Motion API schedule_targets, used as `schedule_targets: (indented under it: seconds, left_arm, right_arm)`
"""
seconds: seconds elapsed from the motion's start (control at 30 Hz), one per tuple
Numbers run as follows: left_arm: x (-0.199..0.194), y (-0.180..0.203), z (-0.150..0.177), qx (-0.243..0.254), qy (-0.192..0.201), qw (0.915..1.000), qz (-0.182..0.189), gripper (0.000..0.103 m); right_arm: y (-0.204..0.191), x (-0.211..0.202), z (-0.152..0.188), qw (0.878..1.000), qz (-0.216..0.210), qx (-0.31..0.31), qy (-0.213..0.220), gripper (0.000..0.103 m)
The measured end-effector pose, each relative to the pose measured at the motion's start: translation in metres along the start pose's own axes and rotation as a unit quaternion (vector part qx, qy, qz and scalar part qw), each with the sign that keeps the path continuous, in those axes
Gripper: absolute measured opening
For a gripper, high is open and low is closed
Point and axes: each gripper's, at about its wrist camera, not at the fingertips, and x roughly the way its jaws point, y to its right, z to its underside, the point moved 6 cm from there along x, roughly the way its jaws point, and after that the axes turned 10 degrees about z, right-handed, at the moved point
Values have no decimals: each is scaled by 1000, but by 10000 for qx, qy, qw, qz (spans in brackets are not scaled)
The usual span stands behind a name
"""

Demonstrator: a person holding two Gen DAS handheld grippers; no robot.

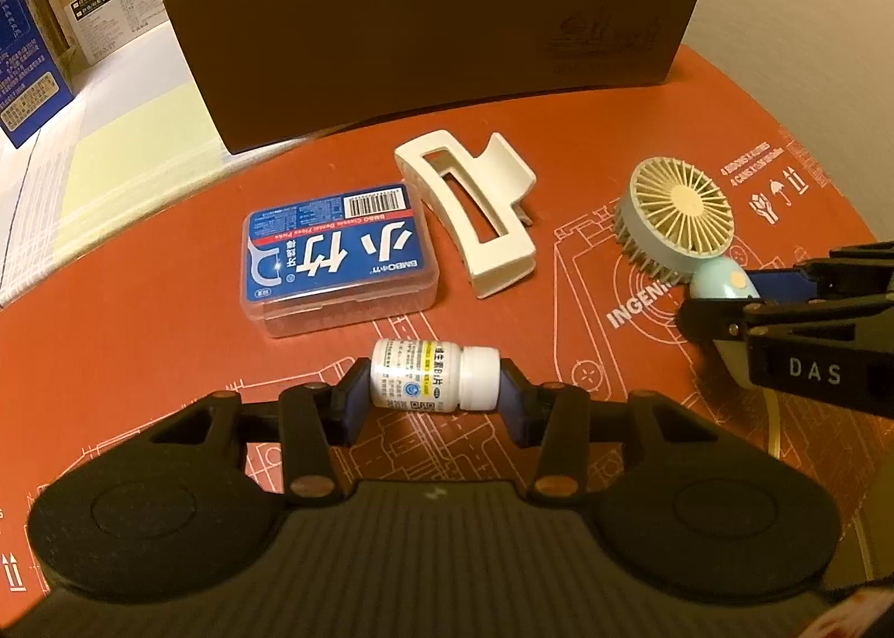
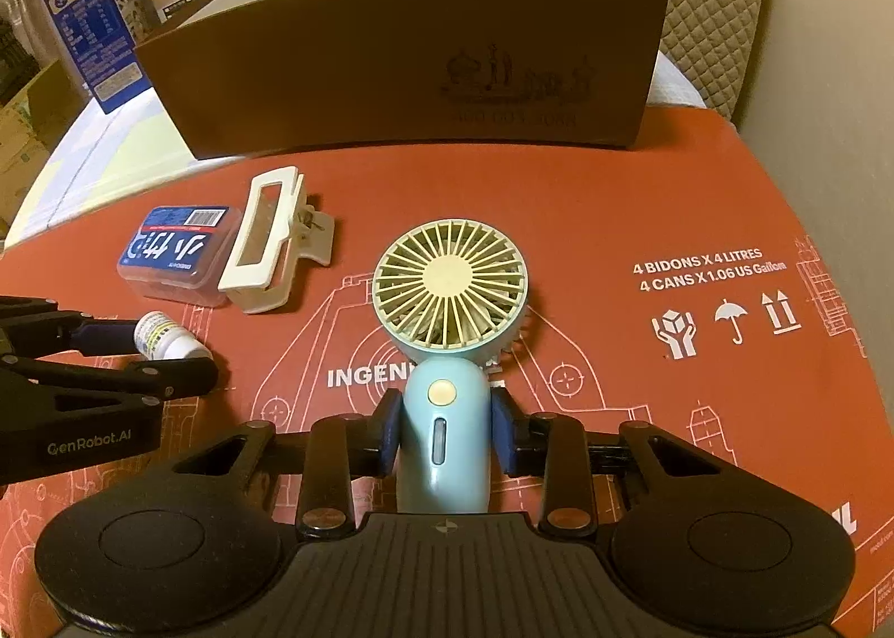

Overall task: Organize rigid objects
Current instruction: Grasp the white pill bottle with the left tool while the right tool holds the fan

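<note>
Both grippers already hold their items on the mat, the left gripper (image 1: 434, 393) clamping the bottle (image 1: 434, 375) end to end, the right gripper (image 2: 447, 434) pinching the fan (image 2: 447, 347) handle, box (image 2: 402, 51) straight ahead.

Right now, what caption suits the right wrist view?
Right gripper clamps a handheld fan's handle before a brown box.

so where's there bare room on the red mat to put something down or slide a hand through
Widest free patch: the red mat right of the handheld fan, up to the brown box. A bare strip also runs along the box's front wall. It is crowded on the left: floss case, hair claw and pill bottle sit close.
</note>
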Motion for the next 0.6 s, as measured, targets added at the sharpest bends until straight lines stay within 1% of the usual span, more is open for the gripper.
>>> schedule_targets:
  seconds: [0.37,0.6]
  left_arm:
    - [-13,7,-6,101,157,9998,110,42]
    - [-26,12,-10,116,283,9994,148,42]
  right_arm:
    - [5,-15,-4,9998,-124,10,167,30]
    - [9,-26,-8,9995,-181,125,242,30]
